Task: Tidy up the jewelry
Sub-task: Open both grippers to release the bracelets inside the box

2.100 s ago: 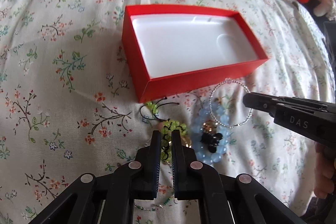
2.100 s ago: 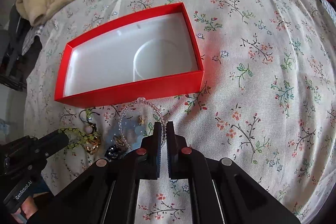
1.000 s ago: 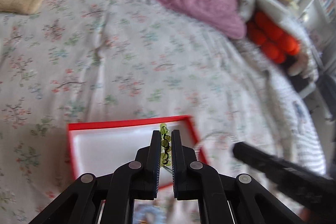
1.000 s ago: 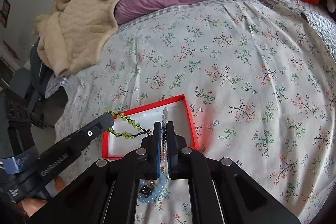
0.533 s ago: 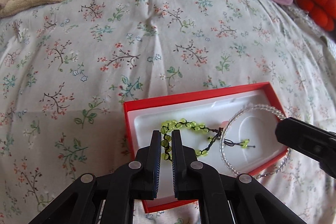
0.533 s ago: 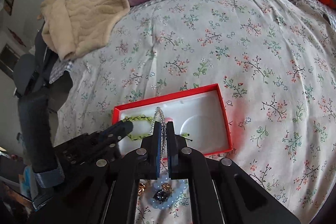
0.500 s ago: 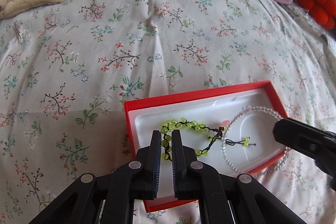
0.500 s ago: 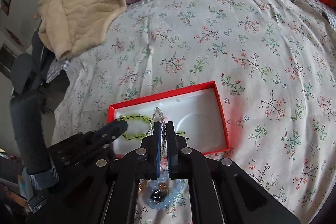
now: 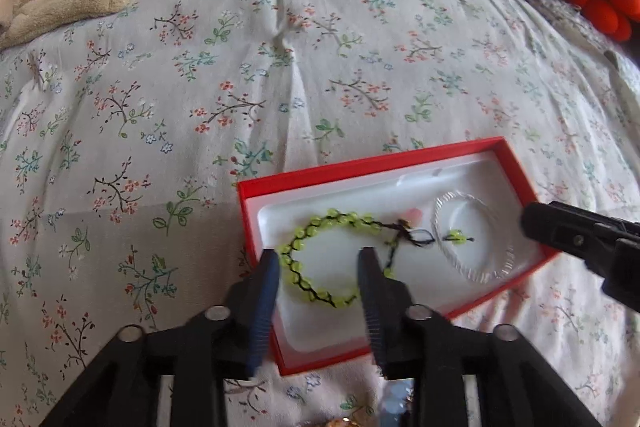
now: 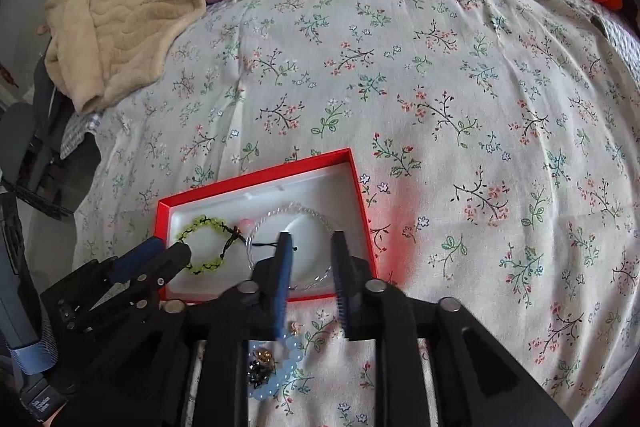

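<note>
Floral bed (image 9: 320,67); red box (image 9: 360,165) on it. Left tool (image 9: 320,259) and right tool (image 10: 310,241) jaws just opened, both released. Green bead bracelet (image 9: 308,283) and clear bead bracelet (image 10: 316,214) lie inside box. Blue bracelet (image 10: 294,347) outside on bed.

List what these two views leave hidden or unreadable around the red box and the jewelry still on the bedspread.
- Blue bead bracelet: right wrist view, partly behind the right gripper; left wrist view shows only a blurred scrap at the bottom edge.
- Dark and gold pieces inside it: too small to identify.
- Red box: near edge covered by the left gripper.
- Clear bracelet: its near arc is blurred.
</note>
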`<state>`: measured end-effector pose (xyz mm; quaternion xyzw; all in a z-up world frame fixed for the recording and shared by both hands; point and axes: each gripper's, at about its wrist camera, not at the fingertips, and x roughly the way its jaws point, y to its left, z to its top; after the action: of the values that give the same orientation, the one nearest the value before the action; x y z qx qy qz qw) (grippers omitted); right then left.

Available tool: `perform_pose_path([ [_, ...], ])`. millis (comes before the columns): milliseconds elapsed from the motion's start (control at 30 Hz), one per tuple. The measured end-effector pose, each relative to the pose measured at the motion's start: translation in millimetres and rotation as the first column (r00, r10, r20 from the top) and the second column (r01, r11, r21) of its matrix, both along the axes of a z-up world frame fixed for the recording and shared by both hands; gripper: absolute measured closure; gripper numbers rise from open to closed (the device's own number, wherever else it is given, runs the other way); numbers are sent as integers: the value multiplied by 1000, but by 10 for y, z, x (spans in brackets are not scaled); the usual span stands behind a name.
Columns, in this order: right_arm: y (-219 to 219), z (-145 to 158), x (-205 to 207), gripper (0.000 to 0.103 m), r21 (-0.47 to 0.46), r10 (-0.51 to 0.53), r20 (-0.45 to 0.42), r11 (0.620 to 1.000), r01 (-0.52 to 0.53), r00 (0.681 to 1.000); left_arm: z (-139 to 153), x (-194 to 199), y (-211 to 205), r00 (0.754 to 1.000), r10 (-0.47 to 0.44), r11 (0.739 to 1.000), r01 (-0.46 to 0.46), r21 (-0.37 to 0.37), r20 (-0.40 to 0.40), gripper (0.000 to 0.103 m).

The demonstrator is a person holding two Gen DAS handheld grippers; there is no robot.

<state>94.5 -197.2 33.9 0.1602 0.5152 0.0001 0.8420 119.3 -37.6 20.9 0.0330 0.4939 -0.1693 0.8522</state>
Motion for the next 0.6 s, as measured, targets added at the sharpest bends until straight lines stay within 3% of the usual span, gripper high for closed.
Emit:
perform_pose_path([
  [67,20,69,-56,57,-9,14,12,1000,-14,1000,55,-55,-7,1000,-8,1000,8,0,11,49],
  [167,41,168,-150,57,-28,25,26,999,-24,999,138,-159,4,999,-11,999,10,32,51,38],
  [367,-7,240,-334,56,-63,7,19,998,-6,1000,198,-302,99,998,-26,998,23,59,63,24],
  [600,-8,136,-528,44,-93,8,-37,996,-11,999,131,-456,255,999,-40,995,38,96,24,10],
])
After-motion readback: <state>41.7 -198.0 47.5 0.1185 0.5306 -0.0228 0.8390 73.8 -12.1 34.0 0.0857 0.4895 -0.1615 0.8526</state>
